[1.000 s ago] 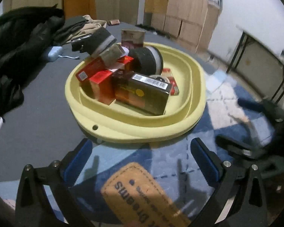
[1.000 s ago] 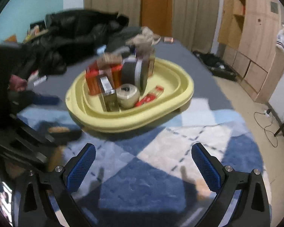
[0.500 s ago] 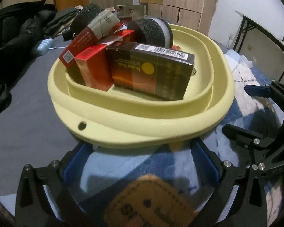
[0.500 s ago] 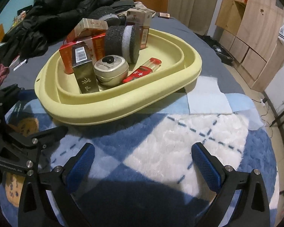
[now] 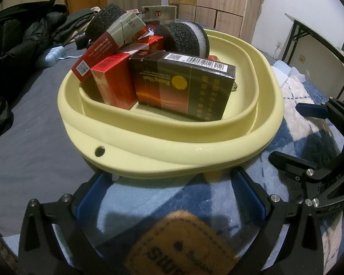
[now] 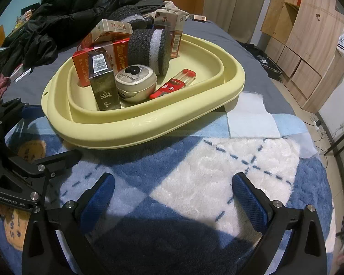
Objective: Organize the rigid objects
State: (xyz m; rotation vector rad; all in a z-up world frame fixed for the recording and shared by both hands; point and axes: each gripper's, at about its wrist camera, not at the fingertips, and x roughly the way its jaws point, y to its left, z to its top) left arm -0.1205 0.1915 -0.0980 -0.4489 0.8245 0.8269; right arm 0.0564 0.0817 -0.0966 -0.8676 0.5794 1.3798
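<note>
Bed surface: we are working over a blue-and-white plush blanket [image 6: 217, 178] spread on a grey sheet [image 5: 29, 119], with black jackets [image 6: 64, 20] heaped behind.
Basin: a pale yellow basin [image 6: 149, 123] is sitting on the blanket's edge, partly over the sheet.
Contents: we are seeing a dark box [image 5: 183, 87], red boxes [image 5: 114, 82], two black sponge rolls [image 5: 183, 39], a round tin [image 6: 136, 83] and a red tube [image 6: 172, 86] crowding inside it.
Left gripper: our left gripper [image 5: 169, 183] is spreading its jaws wide, released, its blue pads tucked just under the basin's near rim.
Right gripper: our right gripper [image 6: 172, 192] is hovering wide apart over the blanket, gripping nothing, near the basin.
</note>
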